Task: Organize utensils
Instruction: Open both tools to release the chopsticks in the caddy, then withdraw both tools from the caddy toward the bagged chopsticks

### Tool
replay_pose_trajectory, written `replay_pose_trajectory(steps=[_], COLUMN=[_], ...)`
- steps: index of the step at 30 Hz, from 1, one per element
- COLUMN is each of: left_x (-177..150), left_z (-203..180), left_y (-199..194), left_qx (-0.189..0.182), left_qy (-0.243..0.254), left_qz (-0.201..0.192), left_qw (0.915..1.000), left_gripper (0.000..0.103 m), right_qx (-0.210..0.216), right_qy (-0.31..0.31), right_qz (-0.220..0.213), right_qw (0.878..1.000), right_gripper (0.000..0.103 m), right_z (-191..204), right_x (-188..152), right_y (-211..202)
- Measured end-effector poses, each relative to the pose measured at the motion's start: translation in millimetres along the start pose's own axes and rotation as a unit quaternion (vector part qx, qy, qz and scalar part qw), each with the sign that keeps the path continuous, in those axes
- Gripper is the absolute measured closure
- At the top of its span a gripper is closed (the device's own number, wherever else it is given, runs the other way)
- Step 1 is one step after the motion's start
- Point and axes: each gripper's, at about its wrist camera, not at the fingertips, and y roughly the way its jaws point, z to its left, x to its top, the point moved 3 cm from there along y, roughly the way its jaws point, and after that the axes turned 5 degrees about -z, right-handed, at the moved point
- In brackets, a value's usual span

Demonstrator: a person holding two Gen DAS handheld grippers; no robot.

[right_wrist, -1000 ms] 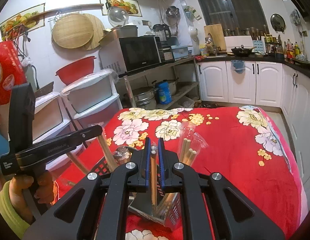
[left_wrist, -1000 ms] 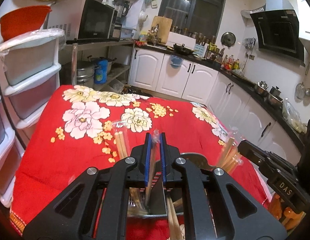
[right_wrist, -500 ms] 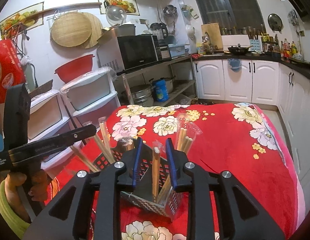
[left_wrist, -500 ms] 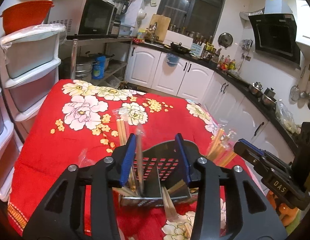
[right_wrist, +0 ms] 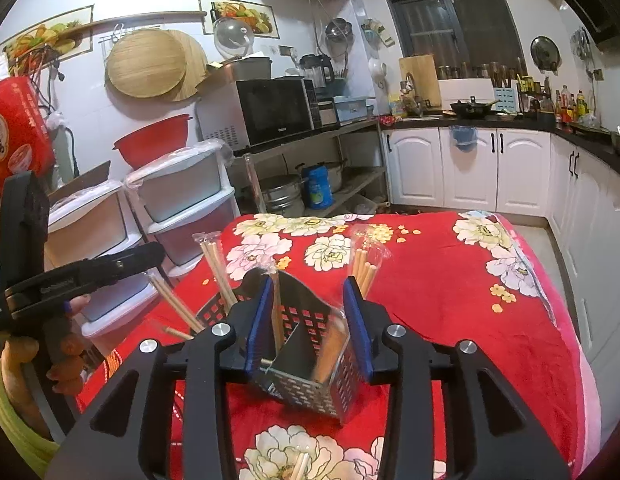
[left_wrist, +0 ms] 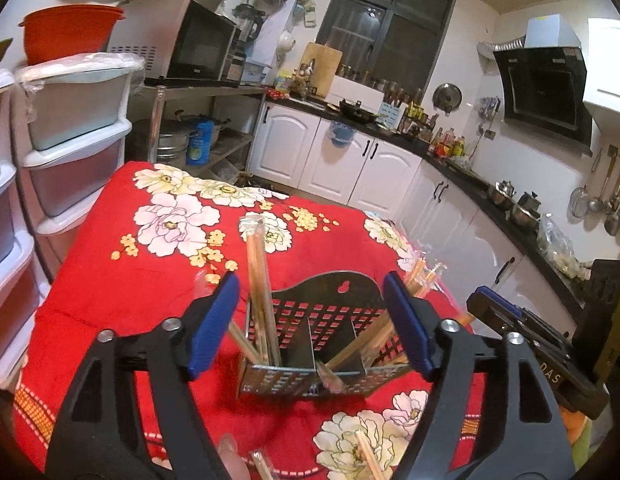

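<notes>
A perforated metal utensil holder with dividers stands on the red flowered tablecloth; it also shows in the right wrist view. Several wrapped chopstick pairs stand in it, one upright at its left, others leaning at its right. My left gripper is open and empty, its jaws spread either side of the holder. My right gripper is open and empty just above the holder, with a wrapped pair standing beside its left pad. The other gripper shows at the left in the right wrist view.
Loose chopsticks lie on the cloth near the front edge. White plastic drawers stand left of the table. A shelf with a microwave and white cabinets line the far walls.
Both grippers were shut on wrapped chopstick pairs over the holder. Both have opened and drawn back, and the pairs now stand in the holder.
</notes>
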Motion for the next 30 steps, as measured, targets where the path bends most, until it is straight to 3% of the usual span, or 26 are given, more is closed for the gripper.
replay_pose_trajectory(steps=[1, 4, 9, 17, 30], left_x=[-1, -4, -16, -41, -96], left_z=[0, 2, 8, 22, 40], left_y=[-4, -15, -23, -30, -19], left_qx=[0.003, 0.004, 0.006, 0.018, 0.025], left_qy=[0.000, 0.001, -0.009, -0.010, -0.026], left_qz=[-0.005, -0.013, -0.010, 0.000, 0.056], left_qw=[1.0000, 0.9999, 0.9999, 0.9998, 0.9978], left_gripper=[0.024, 0.018, 0.012, 0.012, 0.012], right_qx=[-0.001, 0.001, 0.006, 0.007, 0.004], right_qy=[-0.001, -0.008, -0.016, -0.035, -0.053], right_qz=[-0.001, -0.002, 0.004, 0.027, 0.095], right_qw=[1.000, 1.000, 1.000, 0.999, 0.994], right_gripper=[0.068, 0.066, 0.063, 0.058, 0.058], right_z=[1, 6, 14, 24, 28], right_x=[-1, -2, -10, -33, -88], right_y=[-2, -7, -12, -18, -2])
